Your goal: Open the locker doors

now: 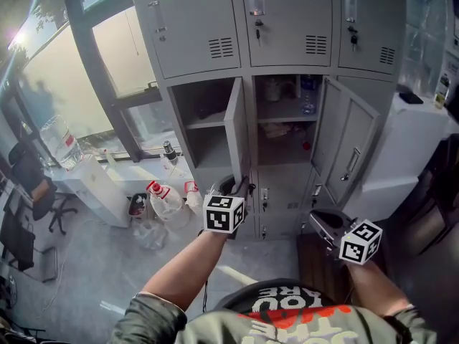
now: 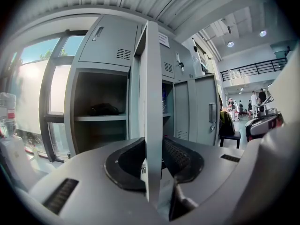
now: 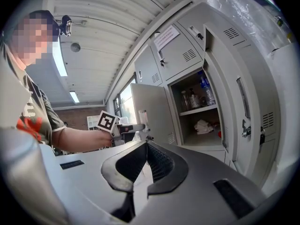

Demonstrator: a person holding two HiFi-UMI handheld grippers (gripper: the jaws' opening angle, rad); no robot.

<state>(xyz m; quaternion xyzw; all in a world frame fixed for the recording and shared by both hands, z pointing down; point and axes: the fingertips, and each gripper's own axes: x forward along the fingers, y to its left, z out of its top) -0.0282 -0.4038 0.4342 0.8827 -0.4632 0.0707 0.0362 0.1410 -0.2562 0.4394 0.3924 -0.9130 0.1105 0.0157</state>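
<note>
The grey lockers (image 1: 287,20) fill the head view. In the middle row, the left door (image 1: 235,131) stands swung out edge-on, baring a shelved compartment (image 1: 204,124). My left gripper (image 1: 240,186) is shut on that door's lower edge. In the left gripper view the door panel (image 2: 152,78) runs up between the two pads of my left gripper (image 2: 153,146). The neighbouring door (image 1: 344,145) hangs open to the right of a compartment with bottles (image 1: 287,113). The top-row doors stay shut. My right gripper (image 1: 323,224) hangs low at the right, shut and empty (image 3: 146,146).
A big water jug (image 1: 61,142) stands on a white bench at the left. Plastic bottles (image 1: 165,199) lie on the floor by the lockers. A white cabinet (image 1: 423,135) flanks the lockers on the right. An office chair (image 1: 36,192) is at far left.
</note>
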